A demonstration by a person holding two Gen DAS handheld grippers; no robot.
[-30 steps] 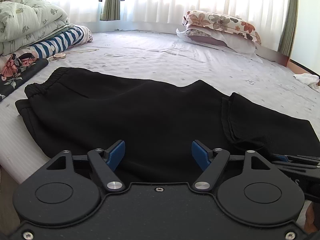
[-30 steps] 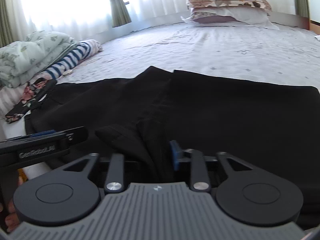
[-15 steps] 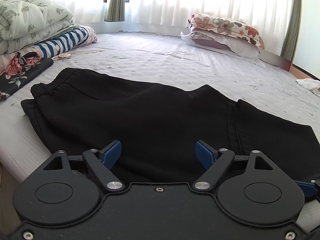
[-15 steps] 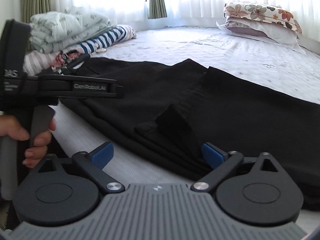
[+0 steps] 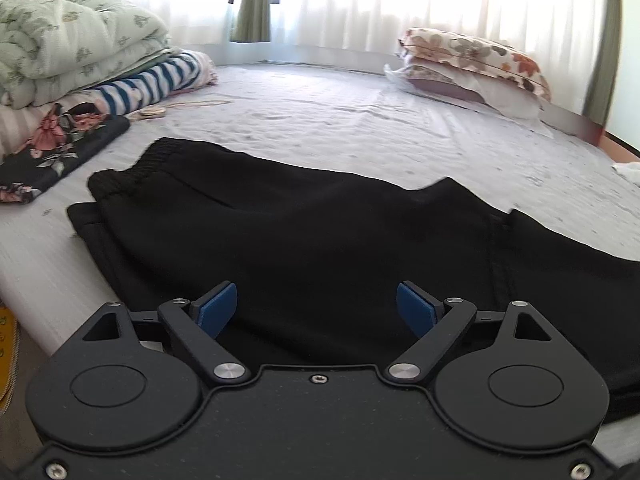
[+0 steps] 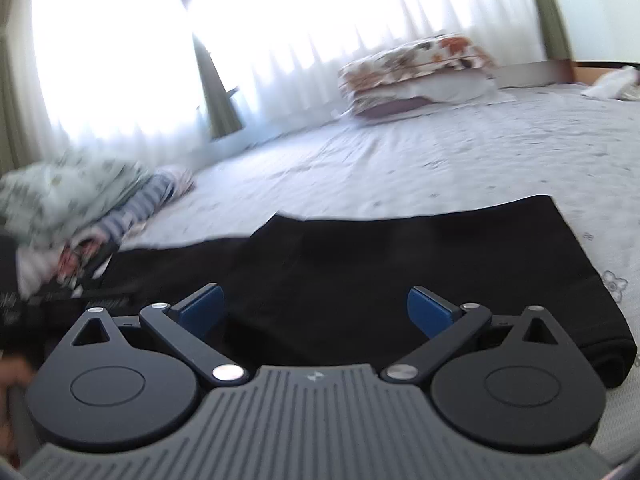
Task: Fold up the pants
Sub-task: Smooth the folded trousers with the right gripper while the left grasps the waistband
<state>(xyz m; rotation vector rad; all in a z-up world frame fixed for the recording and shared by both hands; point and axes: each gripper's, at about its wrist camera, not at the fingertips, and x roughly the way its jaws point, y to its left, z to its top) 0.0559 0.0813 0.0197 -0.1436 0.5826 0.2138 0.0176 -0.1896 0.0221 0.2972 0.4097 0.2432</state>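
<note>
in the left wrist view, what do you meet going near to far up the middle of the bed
left gripper → black pants → bare bed sheet → white curtains

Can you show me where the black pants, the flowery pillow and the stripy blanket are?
black pants (image 5: pixel 320 248): left wrist view, middle of the dark cloth.
flowery pillow (image 5: pixel 472 54): left wrist view, its printed top.
stripy blanket (image 5: pixel 156 82): left wrist view, its blue and white striped side.
</note>
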